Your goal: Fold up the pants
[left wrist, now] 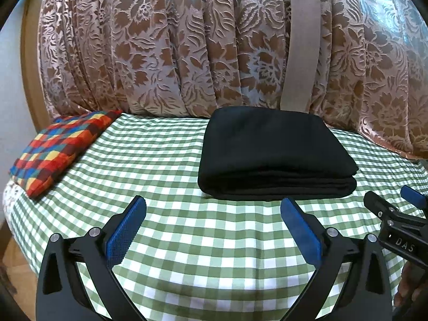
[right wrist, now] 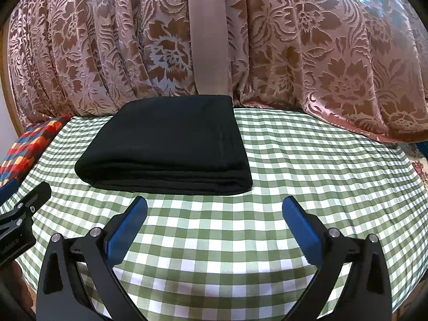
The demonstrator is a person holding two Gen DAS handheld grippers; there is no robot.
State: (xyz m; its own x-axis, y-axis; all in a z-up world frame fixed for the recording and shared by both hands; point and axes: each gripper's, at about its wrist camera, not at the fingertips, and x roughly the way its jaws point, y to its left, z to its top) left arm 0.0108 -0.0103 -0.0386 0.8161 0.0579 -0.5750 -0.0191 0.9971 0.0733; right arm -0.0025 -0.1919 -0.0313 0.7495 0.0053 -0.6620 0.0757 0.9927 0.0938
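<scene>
Pants (left wrist: 275,155) lie as a compact, multi-layer black rectangle at the far middle of the checked surface (left wrist: 187,240), so folding appears complete. Left gripper (left wrist: 214,214) and right gripper (right wrist: 214,214) hover near, fingers spread, pinching nothing, no further fold evidently required

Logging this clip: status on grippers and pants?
Left gripper open, empty. Right gripper open, empty. Black pants folded on checked cloth. Nothing in the way.
</scene>
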